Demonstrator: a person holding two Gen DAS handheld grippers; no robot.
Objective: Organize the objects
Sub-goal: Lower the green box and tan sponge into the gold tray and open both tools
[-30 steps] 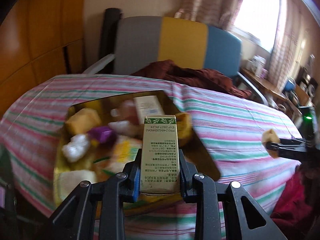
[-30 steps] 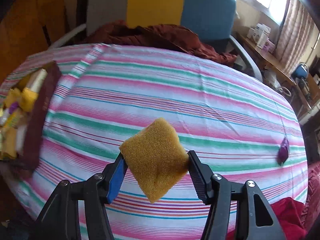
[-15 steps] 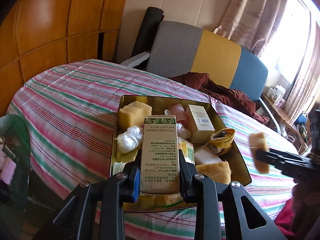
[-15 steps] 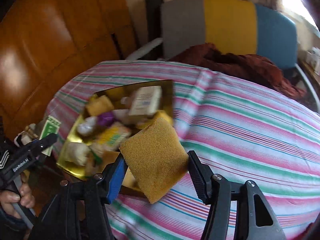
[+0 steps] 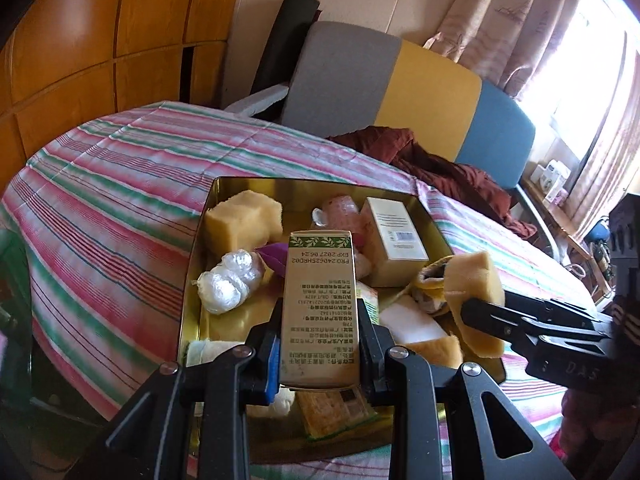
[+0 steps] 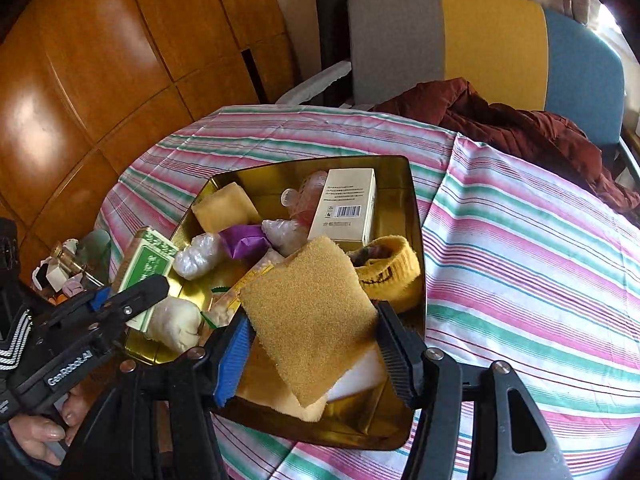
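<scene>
My left gripper (image 5: 318,344) is shut on a tall green-and-beige carton (image 5: 318,308), held upright over the near edge of a gold tin tray (image 5: 320,182). In the right wrist view the same carton (image 6: 146,268) and left gripper (image 6: 132,294) show at the tray's (image 6: 416,240) left rim. My right gripper (image 6: 312,344) is shut on a yellow sponge (image 6: 308,316), hanging over the tray's near right part; that sponge (image 5: 476,292) and gripper (image 5: 480,316) enter the left wrist view from the right. The tray holds several items: sponges, a white box (image 6: 346,204), plastic-wrapped lumps, a purple packet.
The tray lies on a round table with a striped cloth (image 6: 520,240). Behind it stands a grey, yellow and blue chair (image 6: 480,40) with a dark red garment (image 6: 520,120). Wooden panels (image 6: 100,60) fill the left. A person's hand (image 6: 40,432) grips the left handle.
My right gripper has carried the sponge from over the bare cloth to above the tray. The left gripper with the carton has drifted a little over the tray's near edge.
</scene>
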